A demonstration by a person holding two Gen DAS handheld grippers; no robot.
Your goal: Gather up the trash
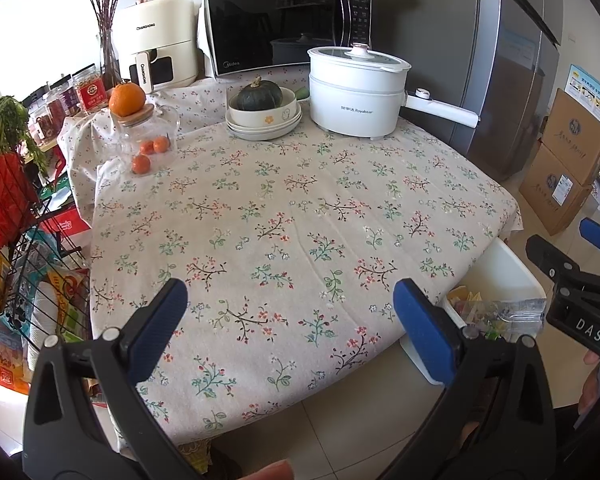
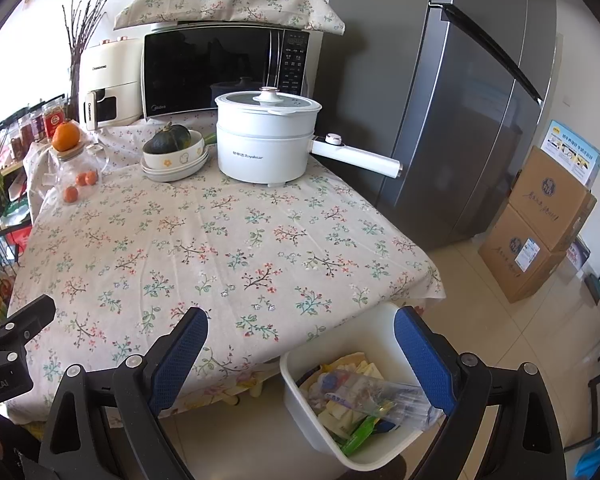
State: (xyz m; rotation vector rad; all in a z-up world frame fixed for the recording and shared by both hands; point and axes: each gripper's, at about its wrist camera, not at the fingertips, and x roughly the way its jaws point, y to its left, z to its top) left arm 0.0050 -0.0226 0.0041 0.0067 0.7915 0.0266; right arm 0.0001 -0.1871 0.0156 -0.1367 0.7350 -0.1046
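A white bin (image 2: pixel 300 396) stands on the floor at the table's near right corner, holding several wrappers and a clear plastic bag (image 2: pixel 372 396). The left wrist view shows the same bin (image 1: pixel 512 268) at the table's right edge. My left gripper (image 1: pixel 290 320) is open above the near part of the flowered tablecloth (image 1: pixel 300 208), nothing between its fingers. My right gripper (image 2: pixel 300 344) is open too, over the table's near edge and the bin, holding nothing. The right gripper (image 1: pixel 580 248) also shows at the right of the left wrist view.
At the back of the table stand a white electric pot (image 2: pixel 266 140), stacked bowls with a green squash (image 2: pixel 172 152), a glass jar with oranges (image 2: pixel 76 168), a microwave (image 2: pixel 220 72) and an air fryer. A wire rack (image 1: pixel 16 220) is left; a fridge (image 2: pixel 480 100) and cardboard boxes (image 2: pixel 540 220) right.
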